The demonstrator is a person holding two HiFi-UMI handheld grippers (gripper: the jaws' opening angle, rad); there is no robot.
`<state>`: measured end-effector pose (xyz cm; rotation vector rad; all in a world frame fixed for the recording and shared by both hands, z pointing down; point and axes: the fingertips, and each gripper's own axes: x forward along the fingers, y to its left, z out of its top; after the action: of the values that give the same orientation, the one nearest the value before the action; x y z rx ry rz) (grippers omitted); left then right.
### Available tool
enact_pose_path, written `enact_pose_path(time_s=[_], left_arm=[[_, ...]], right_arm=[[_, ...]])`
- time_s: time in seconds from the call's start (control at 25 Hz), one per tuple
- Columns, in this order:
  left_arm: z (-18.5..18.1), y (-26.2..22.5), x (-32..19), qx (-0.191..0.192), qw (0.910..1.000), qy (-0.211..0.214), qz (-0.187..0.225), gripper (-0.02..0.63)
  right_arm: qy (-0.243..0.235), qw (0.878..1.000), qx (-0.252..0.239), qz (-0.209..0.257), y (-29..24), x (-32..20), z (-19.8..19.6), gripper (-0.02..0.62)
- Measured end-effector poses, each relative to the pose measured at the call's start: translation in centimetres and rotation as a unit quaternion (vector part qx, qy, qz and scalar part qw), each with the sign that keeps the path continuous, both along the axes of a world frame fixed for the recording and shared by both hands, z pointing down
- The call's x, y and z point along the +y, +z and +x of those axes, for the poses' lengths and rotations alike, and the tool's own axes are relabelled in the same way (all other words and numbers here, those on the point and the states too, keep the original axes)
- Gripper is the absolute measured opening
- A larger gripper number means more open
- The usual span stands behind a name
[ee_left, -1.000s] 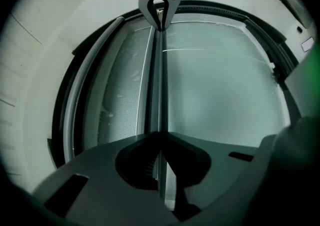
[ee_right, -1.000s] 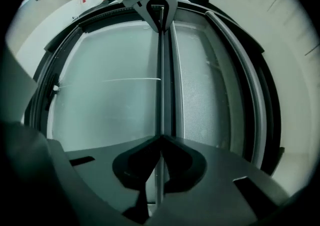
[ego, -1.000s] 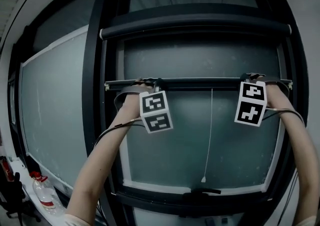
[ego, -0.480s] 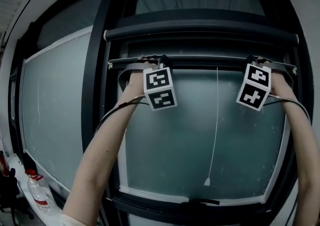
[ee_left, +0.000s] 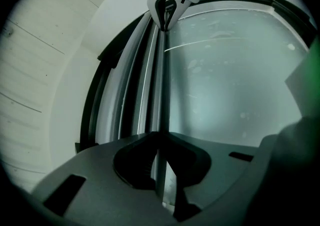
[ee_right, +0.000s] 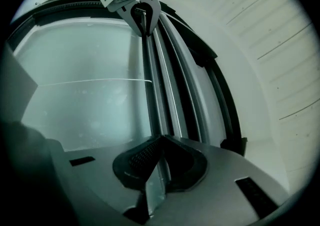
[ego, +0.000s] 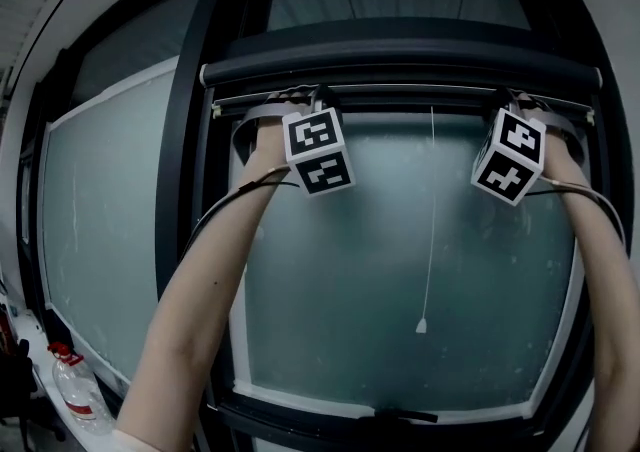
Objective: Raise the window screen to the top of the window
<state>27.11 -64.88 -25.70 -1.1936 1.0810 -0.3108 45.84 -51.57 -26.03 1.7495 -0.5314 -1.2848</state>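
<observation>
The window screen's thin bottom bar [ego: 400, 100] sits just below the dark roller housing [ego: 400, 62] at the top of the black-framed window. My left gripper [ego: 300, 98] is shut on the bar near its left end. My right gripper [ego: 513, 99] is shut on it near the right end. In the left gripper view the bar [ee_left: 161, 85] runs from my left gripper [ee_left: 159, 139] away to the right gripper [ee_left: 167, 0]. The right gripper view shows the bar [ee_right: 151, 95] pinched in my right gripper [ee_right: 160, 141]. A white pull cord [ego: 430, 220] hangs from the bar.
Frosted glass [ego: 400, 270] fills the window below the bar. A black handle [ego: 405, 416] sits on the bottom frame. A wide fixed pane [ego: 100, 230] lies to the left. A plastic bottle with a red label [ego: 78, 385] stands at the lower left.
Both grippers have gone up with the bar, from mid-window height to just under the roller housing. The cord's end has risen with it.
</observation>
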Motion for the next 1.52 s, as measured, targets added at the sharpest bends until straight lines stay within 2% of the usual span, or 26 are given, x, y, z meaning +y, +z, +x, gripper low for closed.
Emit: enact_pose_path(time_s=[0.28, 0.4, 0.56, 0.76, 0.84, 0.88, 0.92, 0.96, 1.0, 1.04, 1.08, 1.12, 1.16, 1.24, 1.28, 1.32, 1.36, 1.44, 1.48, 1.52], left_arm=[[-0.4, -2.6, 0.0, 0.027, 0.9994, -0.009, 0.020, 0.020], [-0.2, -4.1, 0.1, 0.020, 0.9996, -0.001, 0.019, 0.021], [-0.3, -4.0, 0.2, 0.013, 0.9995, 0.020, 0.023, 0.021], [-0.3, -4.0, 0.2, 0.022, 0.9992, 0.022, 0.027, 0.021], [-0.4, -3.8, 0.1, 0.036, 0.9987, 0.033, 0.016, 0.023], [-0.5, -3.8, 0.1, 0.052, 0.9976, 0.045, 0.006, 0.023], [-0.8, -3.9, 0.2, 0.076, 0.9951, 0.064, -0.007, 0.027], [-1.2, -4.1, 0.6, 0.106, 0.9904, 0.087, -0.017, 0.033], [-1.6, -4.1, 1.4, 0.141, 0.9829, 0.116, -0.023, 0.040], [-2.0, -3.9, 2.3, 0.179, 0.9719, 0.150, -0.027, 0.016], [-2.2, -3.3, 3.3, 0.216, 0.9567, 0.192, -0.035, 0.015], [-2.3, -2.2, 4.2, 0.249, 0.9374, 0.238, -0.049, 0.015], [-2.2, -0.9, 5.0, 0.278, 0.9147, 0.286, -0.068, 0.015], [-2.0, 2.3, 6.5, 0.319, 0.8686, 0.365, -0.105, 0.015], [-1.9, 4.1, 7.0, 0.332, 0.8502, 0.392, -0.117, 0.014], [-1.9, 6.2, 7.3, 0.341, 0.8363, 0.410, -0.127, 0.009], [-1.9, 8.3, 7.4, 0.349, 0.8258, 0.421, -0.137, 0.006], [-2.2, 13.1, 7.2, 0.358, 0.8108, 0.433, -0.165, 0.005], [-2.3, 15.6, 7.1, 0.360, 0.8055, 0.435, -0.181, 0.003], [-2.4, 18.3, 7.2, 0.360, 0.8008, 0.436, -0.199, 0.003]], right_arm=[[-0.012, 1.000, 0.006, 0.021, -2.6, -0.1, -0.3, 0.012], [-0.015, 1.000, 0.004, 0.010, -4.3, 0.0, -0.2, 0.012], [-0.039, 0.999, -0.026, 0.000, -4.5, -0.1, 0.0, 0.023], [-0.038, 0.999, -0.014, 0.024, -4.4, 0.0, 0.0, 0.025], [-0.077, 0.995, -0.030, 0.054, -4.2, 0.2, -0.1, 0.025], [-0.110, 0.990, -0.043, 0.078, -4.0, 0.7, -0.3, 0.025], [-0.154, 0.980, -0.060, 0.109, -3.8, 1.4, -0.6, 0.019], [-0.208, 0.965, -0.078, 0.143, -3.4, 2.4, -0.9, 0.006], [-0.265, 0.943, -0.099, 0.176, -2.7, 3.6, -1.2, 0.006], [-0.319, 0.918, -0.122, 0.200, -1.6, 4.6, -1.5, 0.006], [-0.363, 0.896, -0.144, 0.211, -0.1, 5.3, -1.7, 0.006], [-0.396, 0.878, -0.163, 0.213, 1.5, 5.7, -2.0, 0.006], [-0.418, 0.866, -0.177, 0.208, 3.1, 5.9, -2.2, 0.006], [-0.443, 0.853, -0.190, 0.200, 6.1, 6.5, -2.8, 0.006], [-0.455, 0.845, -0.198, 0.200, 7.6, 7.0, -3.1, 0.006], [-0.469, 0.834, -0.210, 0.203, 9.2, 7.6, -3.2, 0.006], [-0.485, 0.818, -0.230, 0.208, 10.8, 8.2, -3.1, 0.006], [-0.518, 0.779, -0.279, 0.215, 14.3, 9.0, -2.7, 0.006], [-0.530, 0.764, -0.303, 0.212, 16.2, 9.1, -2.6, 0.006], [-0.534, 0.754, -0.323, 0.205, 18.3, 9.0, -2.4, 0.006]])
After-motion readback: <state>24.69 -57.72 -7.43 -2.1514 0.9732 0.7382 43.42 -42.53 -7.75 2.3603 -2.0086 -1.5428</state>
